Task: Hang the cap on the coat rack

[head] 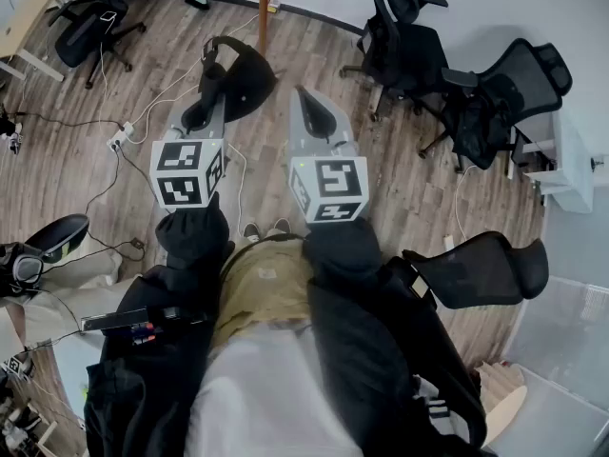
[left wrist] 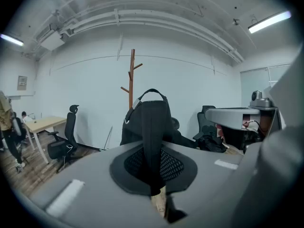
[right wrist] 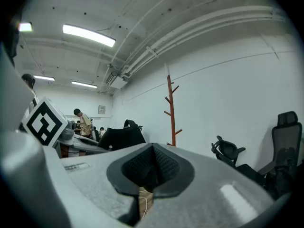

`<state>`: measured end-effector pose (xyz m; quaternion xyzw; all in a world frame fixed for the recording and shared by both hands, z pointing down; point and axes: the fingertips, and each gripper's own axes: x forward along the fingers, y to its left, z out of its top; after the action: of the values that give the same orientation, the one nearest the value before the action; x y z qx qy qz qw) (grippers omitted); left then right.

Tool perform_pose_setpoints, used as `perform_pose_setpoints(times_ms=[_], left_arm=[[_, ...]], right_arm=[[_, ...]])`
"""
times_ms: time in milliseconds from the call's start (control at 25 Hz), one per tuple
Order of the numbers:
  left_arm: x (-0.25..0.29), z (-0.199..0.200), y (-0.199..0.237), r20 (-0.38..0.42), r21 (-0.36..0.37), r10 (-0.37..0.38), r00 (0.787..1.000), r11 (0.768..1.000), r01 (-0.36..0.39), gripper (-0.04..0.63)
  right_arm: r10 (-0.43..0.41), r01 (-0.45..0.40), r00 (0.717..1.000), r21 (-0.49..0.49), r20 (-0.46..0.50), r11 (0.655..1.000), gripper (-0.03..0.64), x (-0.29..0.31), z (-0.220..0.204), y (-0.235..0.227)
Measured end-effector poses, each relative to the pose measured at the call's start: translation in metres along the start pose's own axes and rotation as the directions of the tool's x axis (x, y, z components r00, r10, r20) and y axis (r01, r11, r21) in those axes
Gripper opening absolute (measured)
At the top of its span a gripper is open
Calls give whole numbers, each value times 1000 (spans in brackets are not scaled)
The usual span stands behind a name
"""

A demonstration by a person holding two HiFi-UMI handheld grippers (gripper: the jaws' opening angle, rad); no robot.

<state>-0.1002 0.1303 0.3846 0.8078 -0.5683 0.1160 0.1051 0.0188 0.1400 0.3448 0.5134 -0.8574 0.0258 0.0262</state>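
Note:
A black cap (head: 236,76) hangs from my left gripper (head: 207,101), which is shut on it. In the left gripper view the cap's black band (left wrist: 152,127) rises from between the closed pads, and the cap's body fills the view behind it. The wooden coat rack (head: 262,8) stands ahead near the wall, upright behind the cap (left wrist: 131,77). My right gripper (head: 304,98) is beside the left one, shut with nothing in it. Its own view shows the coat rack (right wrist: 171,109) ahead and the cap (right wrist: 121,137) to the left.
Black office chairs (head: 419,60) crowd the right side and another chair (head: 90,17) stands at the far left. Cables and a power strip (head: 119,139) lie on the wooden floor. A desk (left wrist: 40,123) and people (right wrist: 84,123) are at the left.

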Motion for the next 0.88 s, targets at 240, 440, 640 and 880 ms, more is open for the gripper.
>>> perform_pose_setpoints(times_ms=[240,440,640,880], left_arm=[[4,1,-9,6,-3,6,1000,1000,-6,2],[15,0,-21,-1,-6,21,1000,1000,-21,2],[24,-1,-30,-12,0,38,999,999,-38,2],[35,-15,-27,-54,-6,37,998,999,-38,2]], right_arm=[[17,-17,1000,28,4,999,-3,-6,-1,-9],[24,-24,1000,41,-8,999,-3,-13,-8,-28],[28,-26,999,66,-28,997,-3,-18,-18,-50],[33,-28,998,100,-54,995,-3,-9,-33,-56]])
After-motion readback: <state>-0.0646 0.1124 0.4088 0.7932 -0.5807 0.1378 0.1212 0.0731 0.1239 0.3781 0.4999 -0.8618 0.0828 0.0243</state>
